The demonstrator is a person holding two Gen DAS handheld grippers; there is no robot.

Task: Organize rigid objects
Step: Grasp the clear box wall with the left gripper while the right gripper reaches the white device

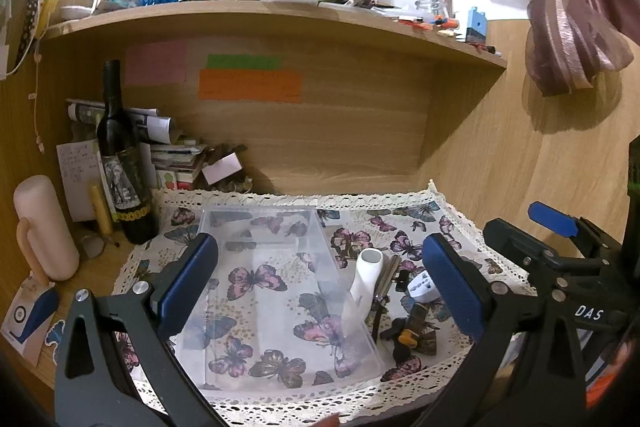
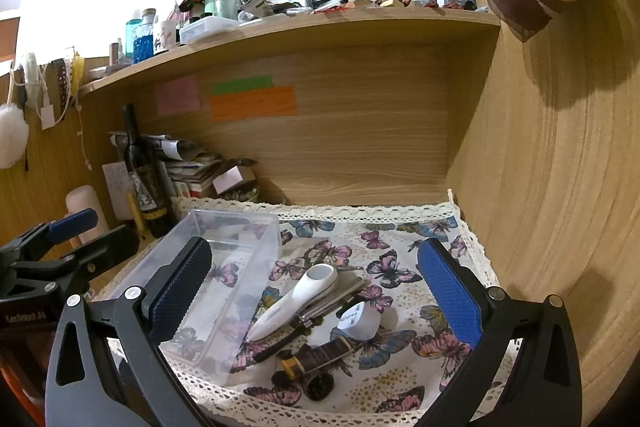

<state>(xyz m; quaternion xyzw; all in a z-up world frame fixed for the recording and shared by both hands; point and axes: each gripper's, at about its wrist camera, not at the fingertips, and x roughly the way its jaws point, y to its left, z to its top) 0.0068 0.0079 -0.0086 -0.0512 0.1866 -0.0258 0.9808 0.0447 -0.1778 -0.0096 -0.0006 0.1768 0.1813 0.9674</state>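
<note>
Sorting not yet begun: clear box (image 1: 280,283) empty on the butterfly cloth (image 2: 400,227)
Both the left gripper (image 1: 320,291) and right gripper (image 2: 316,291) hover spread, holding nothing; white thermometer (image 2: 296,299), plug adapter (image 2: 358,321) and dark knife (image 2: 320,353) lie just right of the box (the right view shows the pile plainly, the left partly through the box wall)

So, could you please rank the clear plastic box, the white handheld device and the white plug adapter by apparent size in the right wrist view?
1. clear plastic box, by far the largest.
2. white handheld device.
3. white plug adapter, smallest.
All three lie at a similar distance from the camera, so the order looks reliable.
</note>
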